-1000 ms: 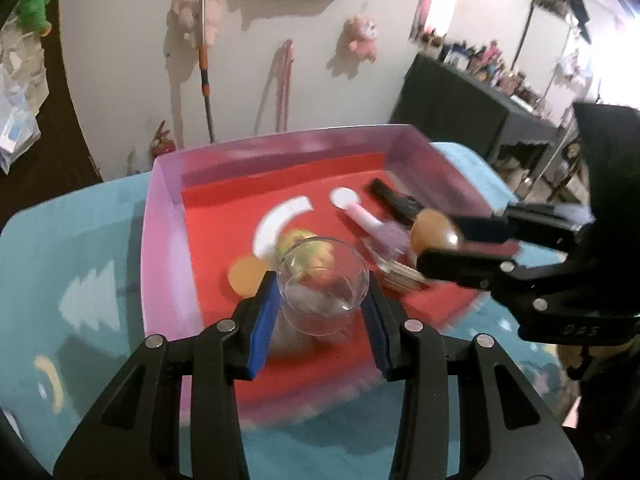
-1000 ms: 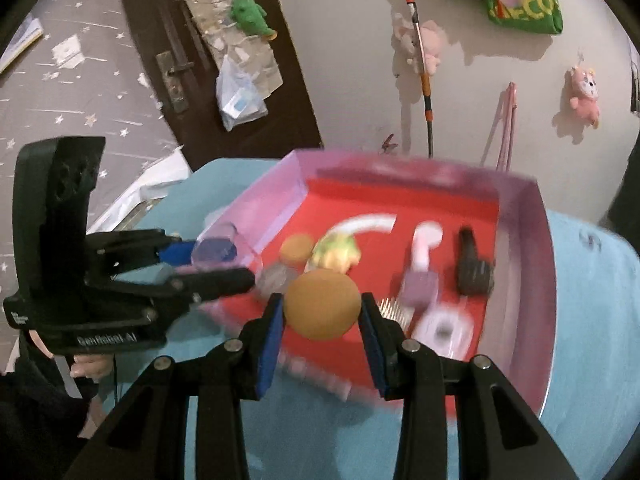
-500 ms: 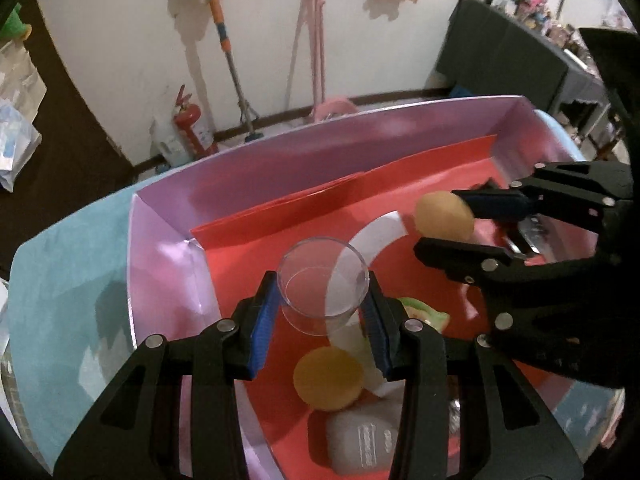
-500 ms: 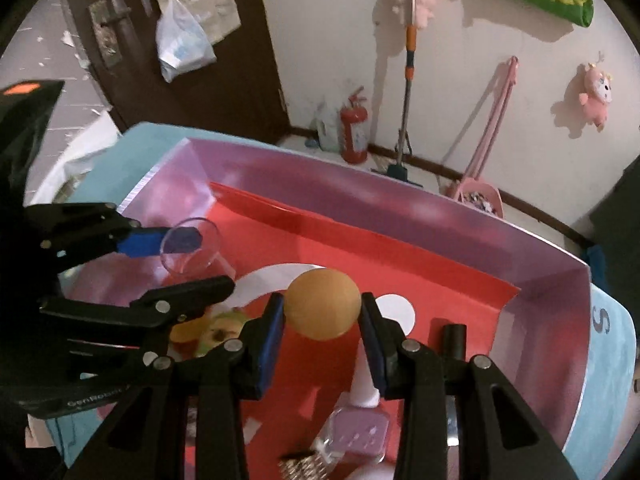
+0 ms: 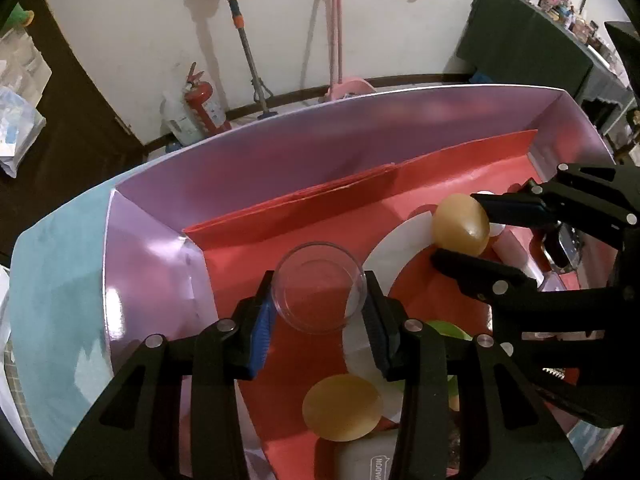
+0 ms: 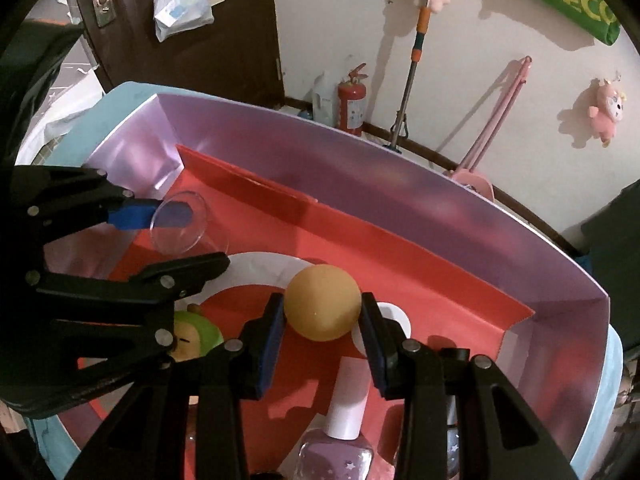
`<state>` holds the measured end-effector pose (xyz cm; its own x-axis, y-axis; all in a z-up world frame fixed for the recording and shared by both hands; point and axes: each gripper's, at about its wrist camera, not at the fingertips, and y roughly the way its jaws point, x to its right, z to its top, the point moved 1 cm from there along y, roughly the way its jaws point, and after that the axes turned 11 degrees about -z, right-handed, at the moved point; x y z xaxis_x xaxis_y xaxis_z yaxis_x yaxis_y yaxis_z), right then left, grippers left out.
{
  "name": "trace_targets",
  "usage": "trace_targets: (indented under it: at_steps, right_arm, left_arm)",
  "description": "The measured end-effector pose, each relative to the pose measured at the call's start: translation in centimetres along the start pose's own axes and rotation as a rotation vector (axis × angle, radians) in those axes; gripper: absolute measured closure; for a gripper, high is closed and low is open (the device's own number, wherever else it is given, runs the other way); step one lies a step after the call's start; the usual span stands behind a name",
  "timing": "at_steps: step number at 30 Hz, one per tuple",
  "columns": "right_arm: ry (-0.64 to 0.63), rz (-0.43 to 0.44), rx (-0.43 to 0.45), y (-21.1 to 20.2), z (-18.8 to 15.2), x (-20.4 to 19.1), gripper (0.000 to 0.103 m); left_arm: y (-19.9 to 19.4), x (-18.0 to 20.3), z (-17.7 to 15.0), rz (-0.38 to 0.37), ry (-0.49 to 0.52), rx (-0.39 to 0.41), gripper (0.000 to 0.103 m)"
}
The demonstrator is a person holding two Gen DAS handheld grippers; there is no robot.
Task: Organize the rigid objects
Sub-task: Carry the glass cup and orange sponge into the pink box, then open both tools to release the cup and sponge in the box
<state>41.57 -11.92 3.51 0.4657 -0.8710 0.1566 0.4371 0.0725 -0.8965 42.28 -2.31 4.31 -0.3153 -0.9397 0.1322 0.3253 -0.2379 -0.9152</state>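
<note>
Jaws of the left gripper [image 5: 318, 306] stay clamped on the clear glass cup [image 5: 319, 286], the right gripper [image 6: 322, 326] on the orange ball [image 6: 322, 307]; both have dropped inside the pink-walled red tray [image 5: 280, 156], mid-frame, ready for release.

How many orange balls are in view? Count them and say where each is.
2. One ball is clamped in the right gripper above the red tray. The other ball lies on the tray floor below the left gripper. More may be hidden behind the grippers.
</note>
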Motion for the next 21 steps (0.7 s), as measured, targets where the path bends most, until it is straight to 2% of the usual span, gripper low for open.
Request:
trace_targets:
  at_steps: [17,21]
  right_arm:
    - [0.013,0.003,-0.006,0.2,0.4,0.4,0.059]
    - [0.016,0.006,-0.005,0.1,0.4,0.6,0.059]
  left_arm:
    - [-0.8,-0.1,-0.1,0.014,0.009,0.013,0.063]
    - [-1.3,0.0,-0.2,0.03,-0.001,0.028,0.053]
